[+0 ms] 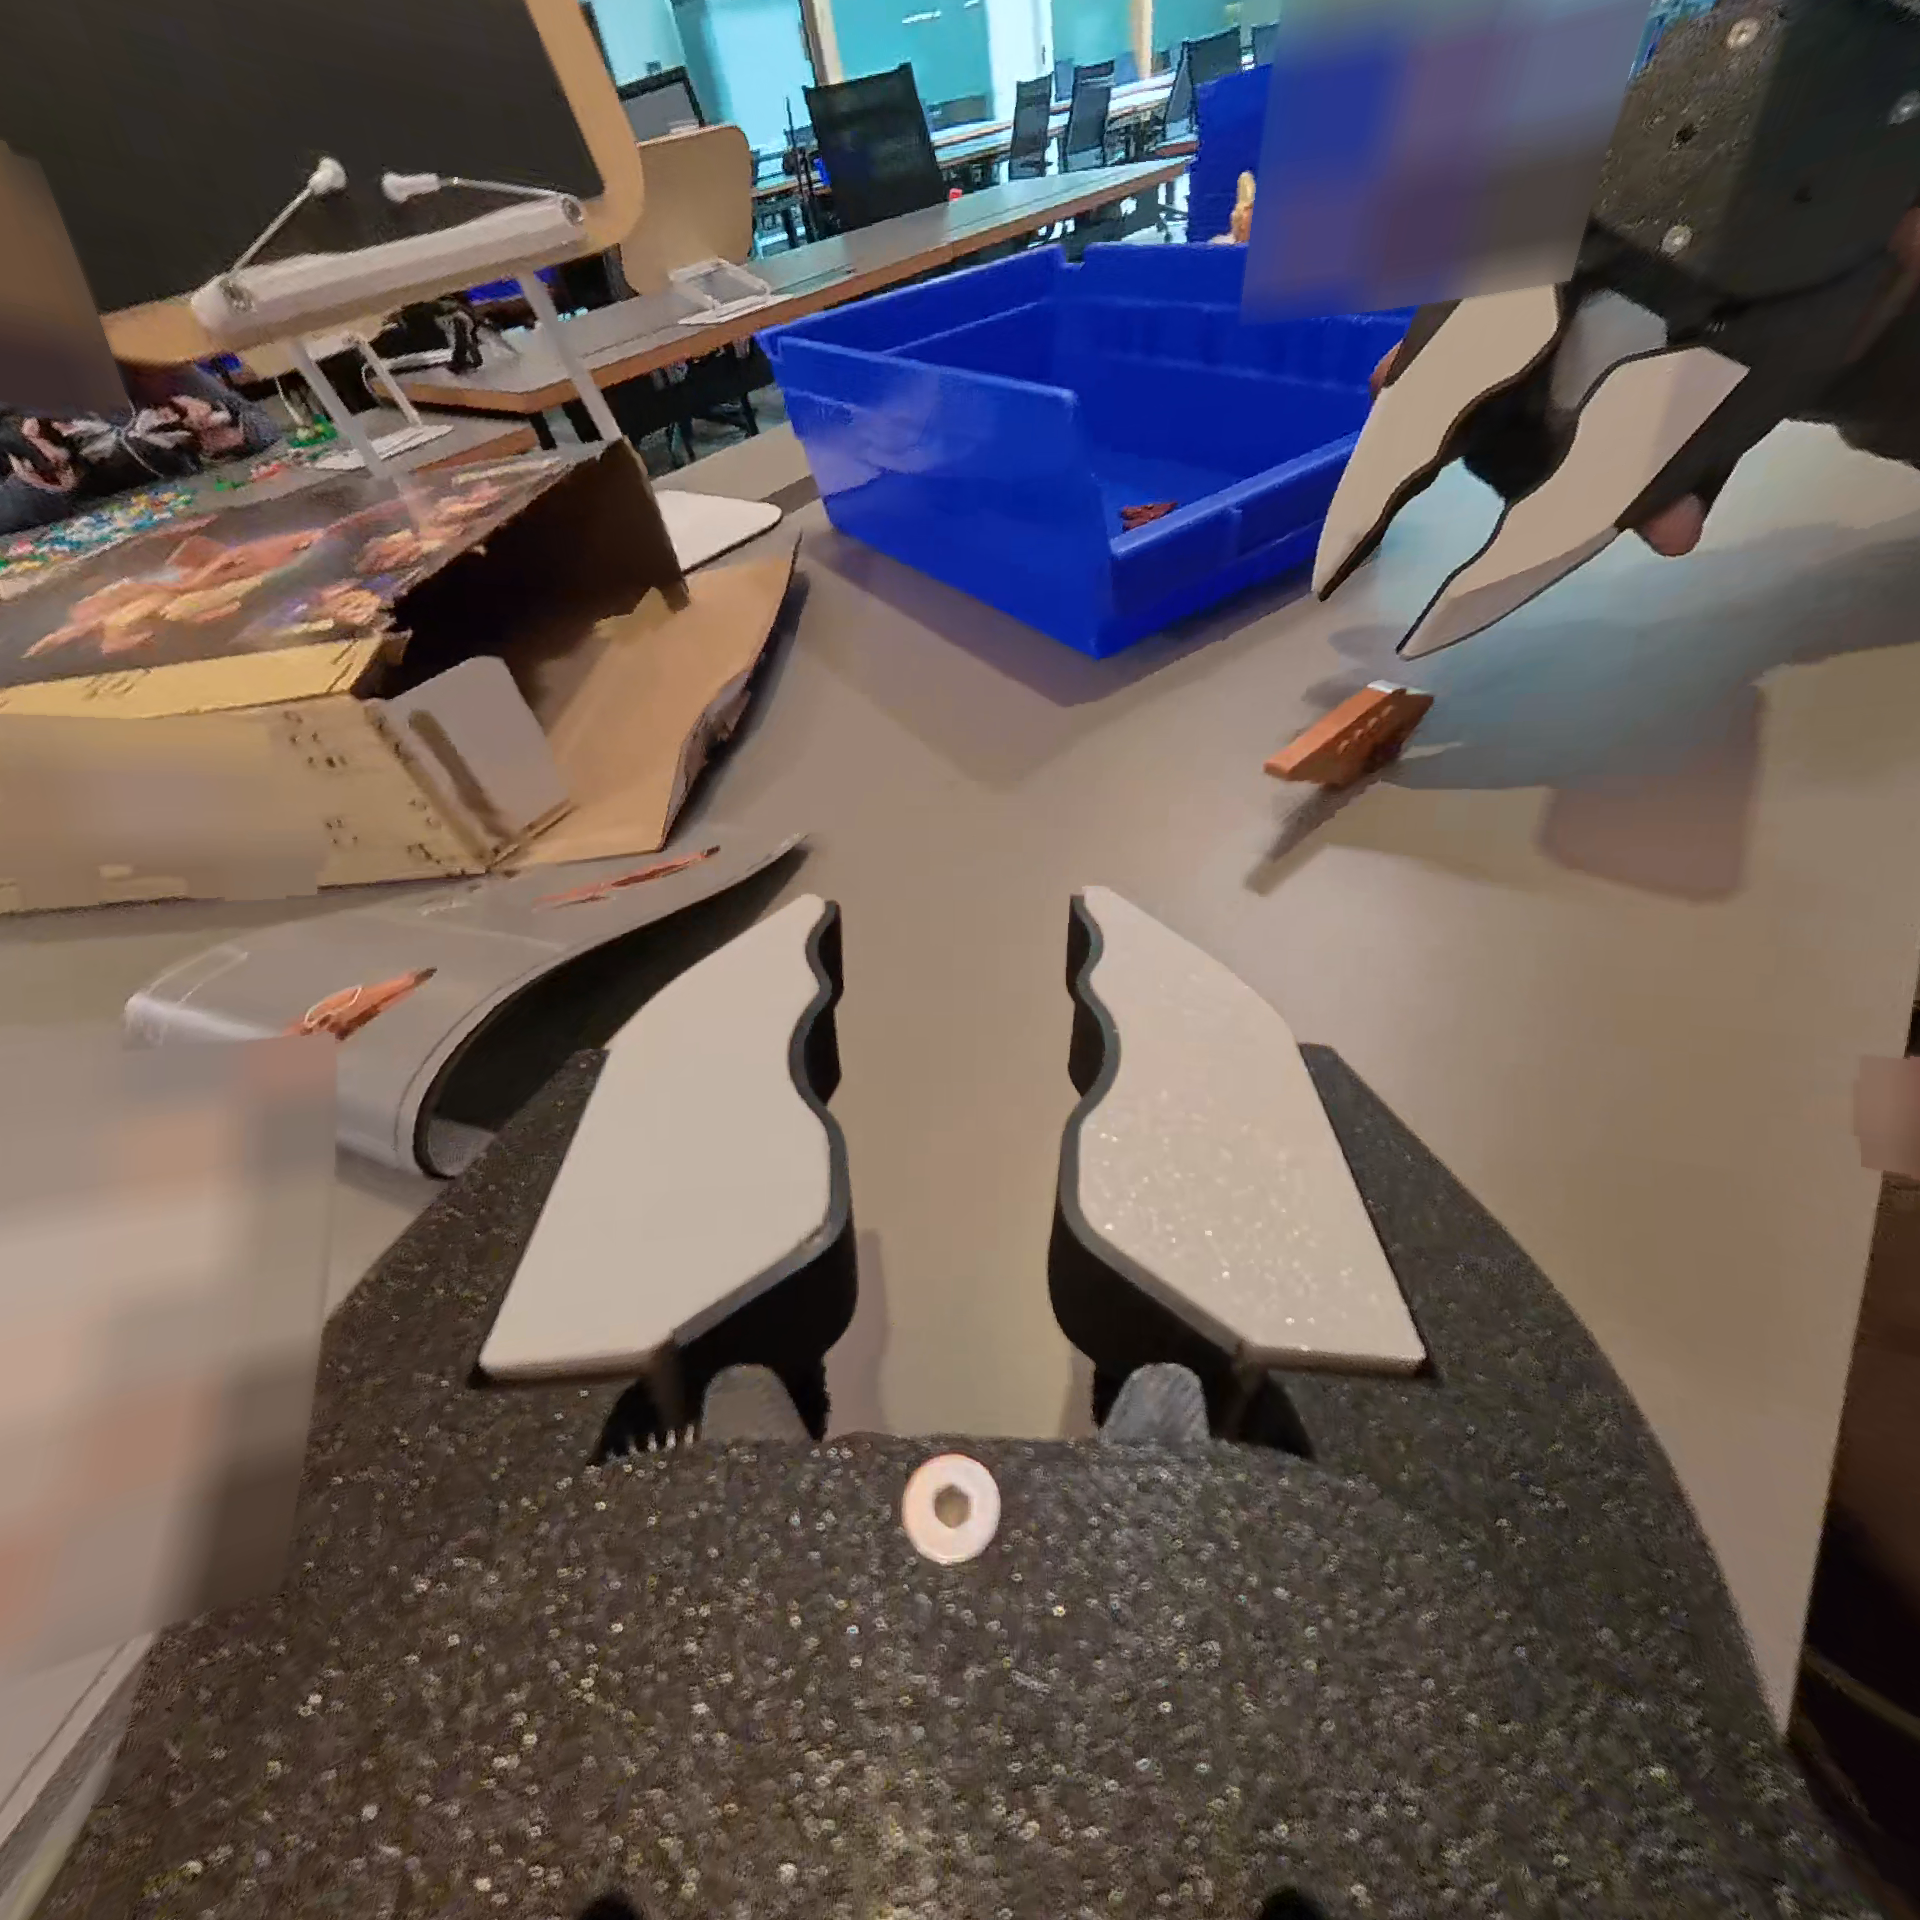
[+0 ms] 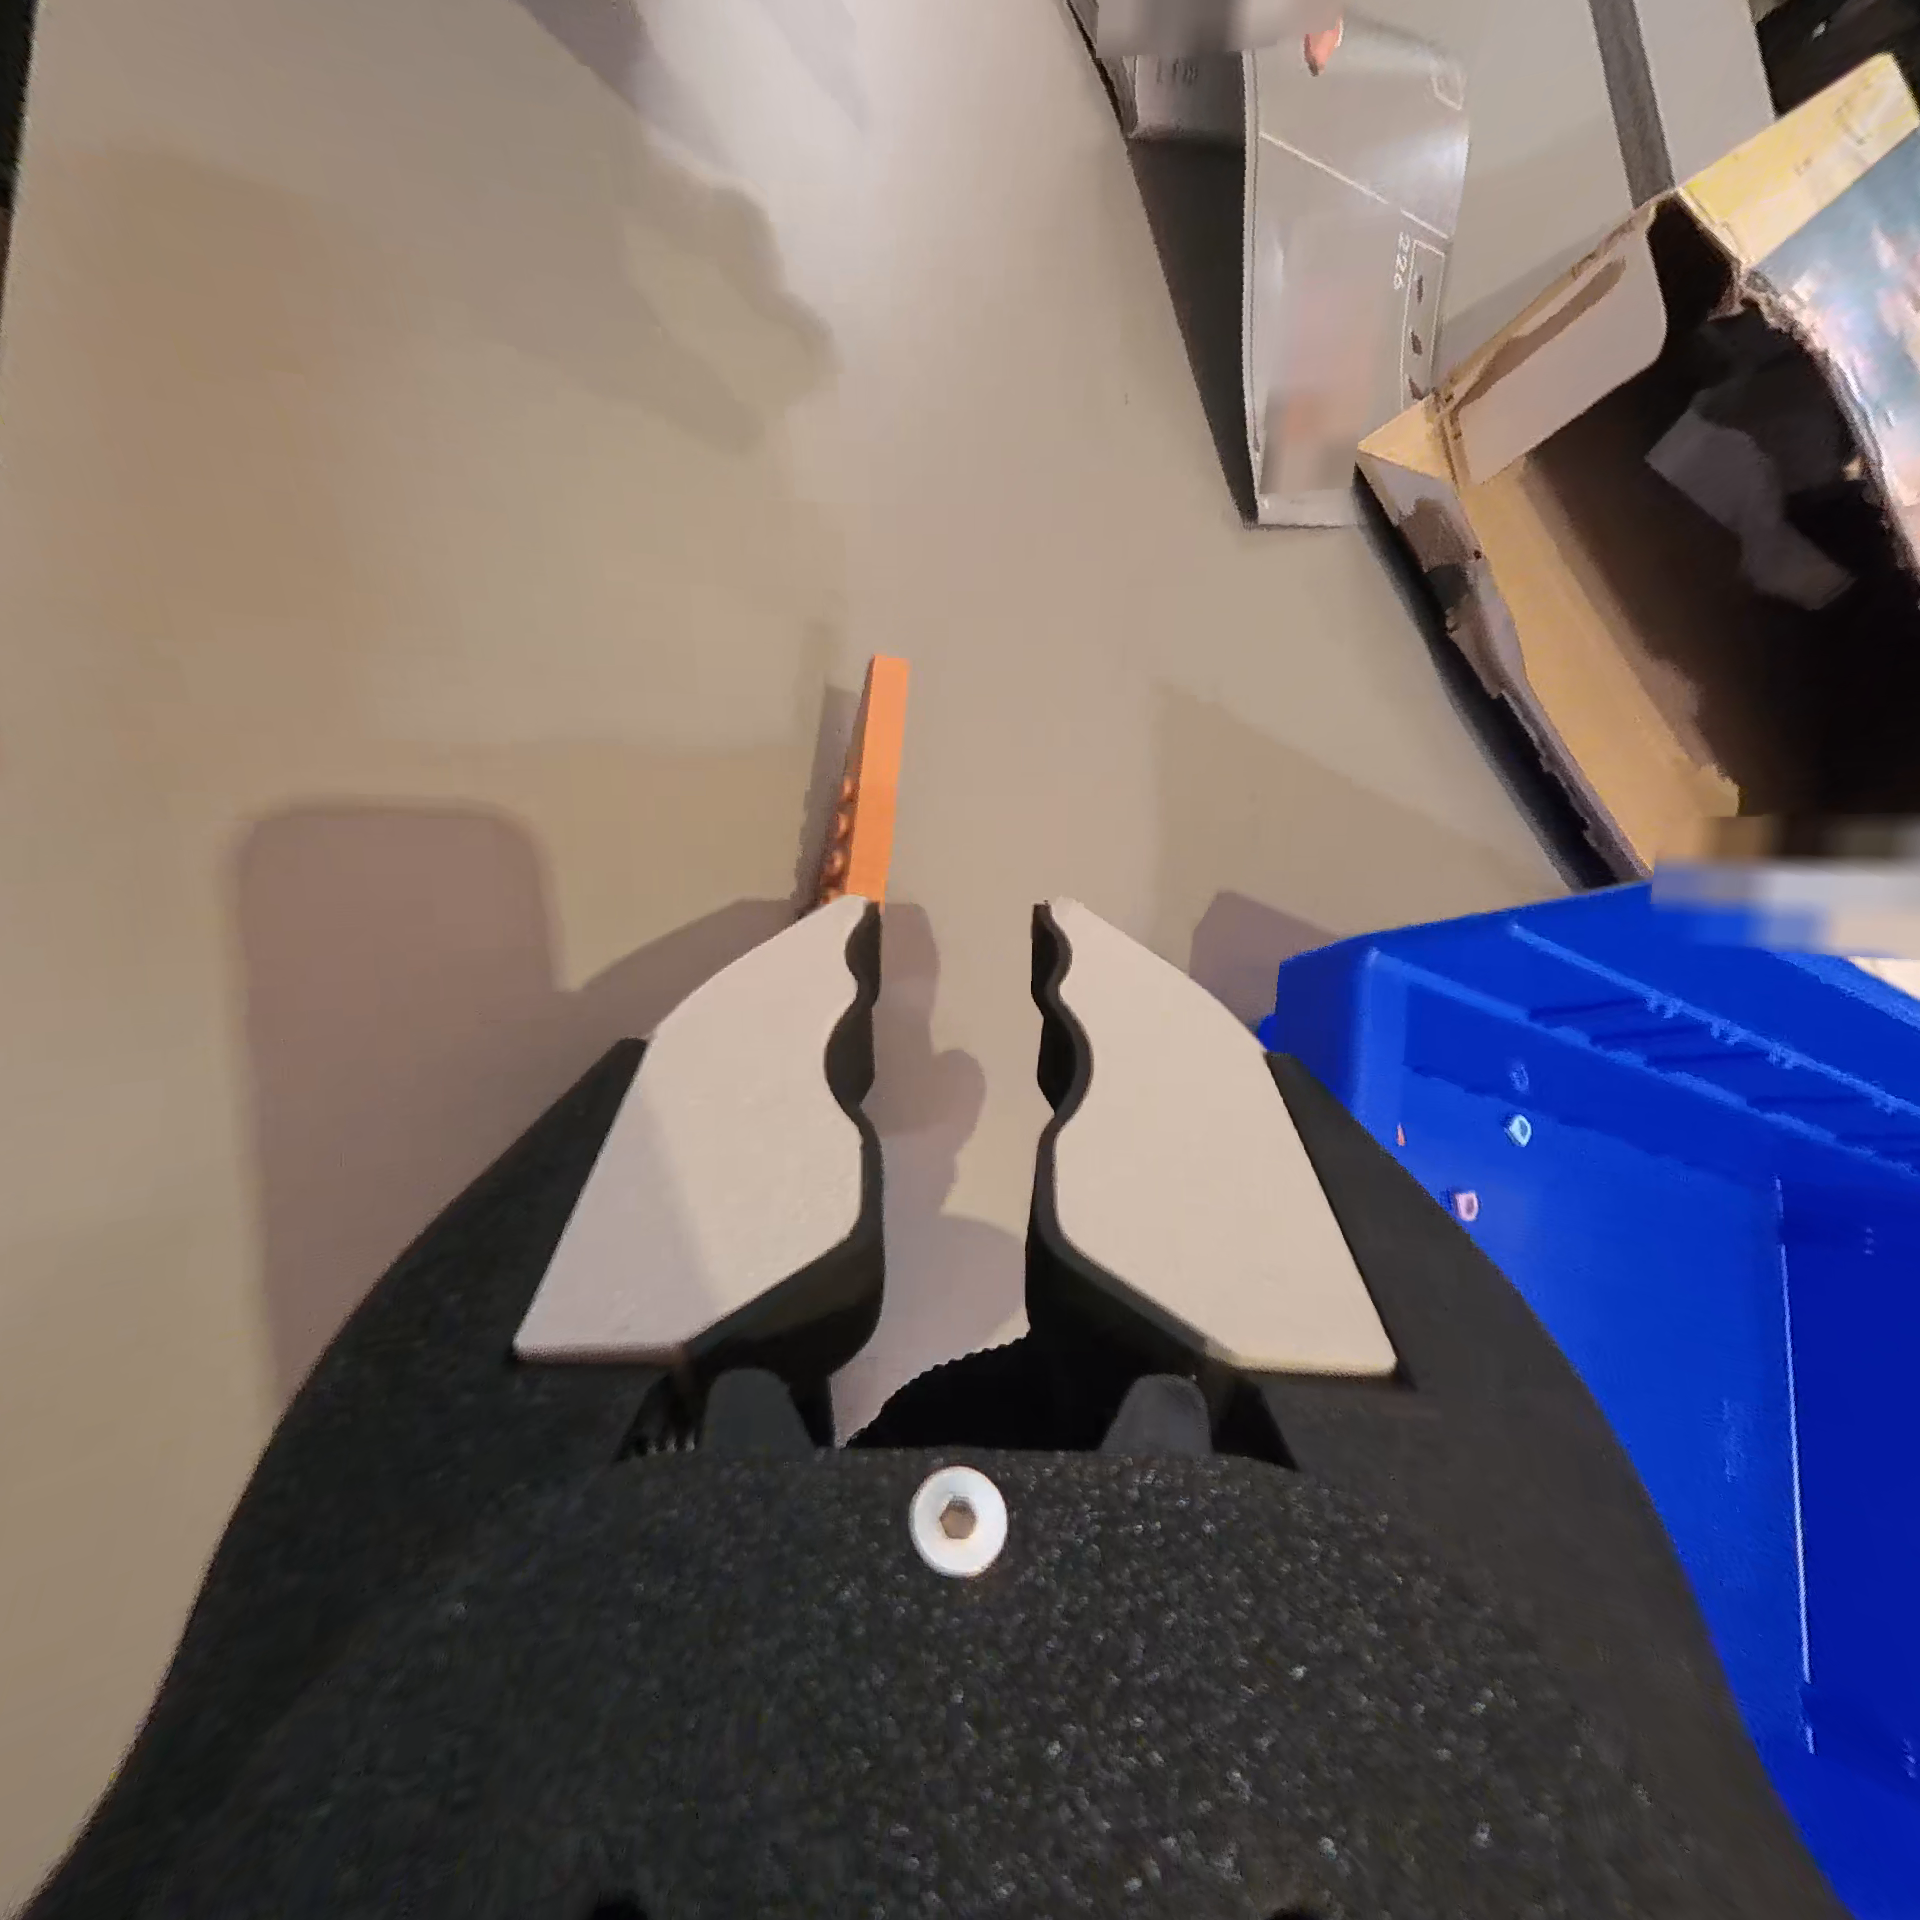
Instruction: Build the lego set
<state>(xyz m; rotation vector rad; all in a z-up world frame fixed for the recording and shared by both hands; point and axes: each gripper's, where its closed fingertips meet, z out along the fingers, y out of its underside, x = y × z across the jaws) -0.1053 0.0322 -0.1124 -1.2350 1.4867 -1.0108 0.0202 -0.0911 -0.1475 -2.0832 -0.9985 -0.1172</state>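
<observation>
Right gripper (image 2: 956, 914) open, nothing between the pads; its tips hang just above an orange studded plate (image 2: 878, 779) lying tilted on the grey table (image 2: 416, 520) (plate's near end sits by one fingertip, contact unclear). Blue bin (image 2: 1621, 1195) just beside it. Left gripper (image 1: 954, 914) also open and bare, low over bare tabletop, well apart from the plate; curled booklet (image 1: 499, 956) and torn cardboard box (image 1: 312, 727) nearby.
</observation>
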